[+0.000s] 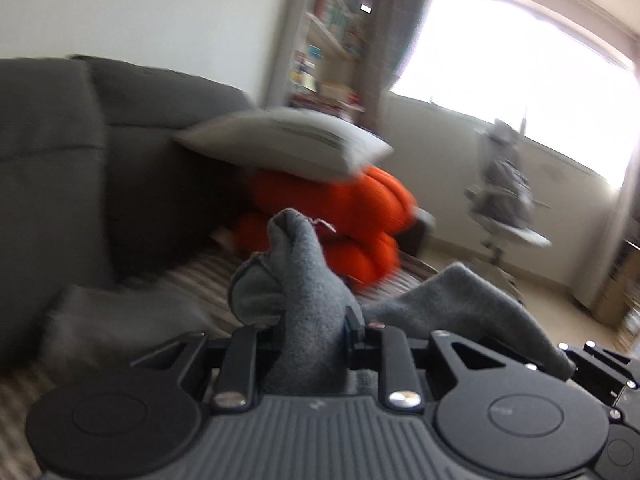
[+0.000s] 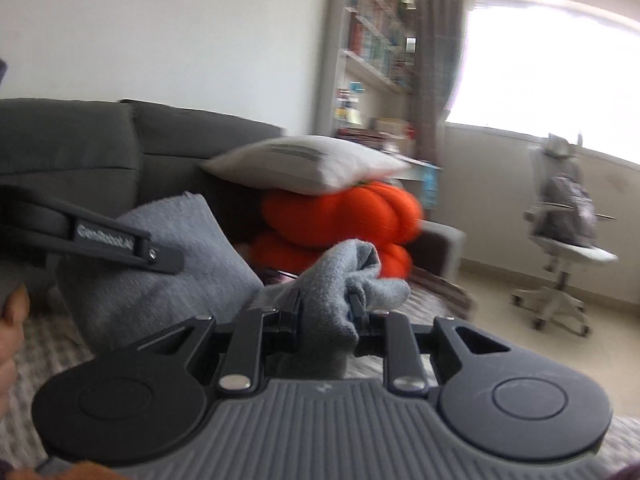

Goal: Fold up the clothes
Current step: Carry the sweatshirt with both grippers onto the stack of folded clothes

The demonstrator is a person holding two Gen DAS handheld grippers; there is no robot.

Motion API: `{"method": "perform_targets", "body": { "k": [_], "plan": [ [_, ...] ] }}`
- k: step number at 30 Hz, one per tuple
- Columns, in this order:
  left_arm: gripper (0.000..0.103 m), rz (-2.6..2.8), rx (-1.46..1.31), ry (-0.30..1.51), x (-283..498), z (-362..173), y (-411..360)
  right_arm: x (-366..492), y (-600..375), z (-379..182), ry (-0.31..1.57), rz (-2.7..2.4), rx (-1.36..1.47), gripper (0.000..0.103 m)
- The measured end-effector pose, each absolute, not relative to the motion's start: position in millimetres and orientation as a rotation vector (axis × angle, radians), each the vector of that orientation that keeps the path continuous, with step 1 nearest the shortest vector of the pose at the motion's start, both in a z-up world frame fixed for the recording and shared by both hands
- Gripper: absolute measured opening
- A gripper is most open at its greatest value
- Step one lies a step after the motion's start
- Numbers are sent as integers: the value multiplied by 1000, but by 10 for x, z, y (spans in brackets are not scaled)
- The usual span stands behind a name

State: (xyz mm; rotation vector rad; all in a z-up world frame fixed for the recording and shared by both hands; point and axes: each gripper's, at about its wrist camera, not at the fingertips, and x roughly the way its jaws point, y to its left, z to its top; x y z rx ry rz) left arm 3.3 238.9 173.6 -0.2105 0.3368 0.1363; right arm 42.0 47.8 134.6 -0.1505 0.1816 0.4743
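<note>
A grey fleece garment [image 1: 304, 292] is bunched between the jaws of my left gripper [image 1: 316, 332], which is shut on it; a fold of it drapes off to the right [image 1: 472, 316]. My right gripper [image 2: 326, 312] is shut on another bunched part of the grey garment [image 2: 344, 276]. In the right wrist view the cloth stretches left [image 2: 160, 264] under the left gripper's body [image 2: 108, 240]. Both grippers hold the garment lifted above the striped sofa seat [image 1: 208, 280].
A dark grey sofa [image 1: 80, 168] stands to the left. A white pillow [image 1: 288, 140] lies on orange cushions [image 1: 344, 216] at the sofa's far end. A white office chair [image 2: 564, 240], bookshelves [image 2: 372, 52] and a bright window [image 2: 560, 64] are to the right.
</note>
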Motion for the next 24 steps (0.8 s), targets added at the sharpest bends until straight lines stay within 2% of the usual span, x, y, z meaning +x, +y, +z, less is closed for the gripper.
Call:
{"method": "perform_targets", "body": {
  "k": [6, 10, 12, 17, 20, 22, 23, 24],
  "plan": [
    [23, 289, -210, 271, 93, 1900, 3227, 731, 1394, 1485, 173, 611, -155, 24],
    [23, 373, -210, 262, 263, 1829, 3727, 980, 1952, 1489, 166, 649, -164, 24],
    [23, 405, -222, 280, 360, 1677, 3957, 1131, 2164, 1397, 184, 643, -173, 24],
    [25, 448, -351, 464, 467, 1038, 4416, 1479, 2365, 863, 390, 679, -149, 24],
    [37, 431, -401, 464, 361, 837, 4515, 1546, 2201, 719, 415, 682, -75, 24],
    [48, 441, -397, 450, 316, 817, 4538, 1605, 2118, 760, 442, 697, -7, 30],
    [49, 445, -398, 450, 296, 819, 4538, 1639, 2072, 791, 458, 704, 24, 32],
    [49, 446, -401, 447, 282, 832, 4545, 1632, 2044, 827, 469, 701, 32, 39]
  ]
}}
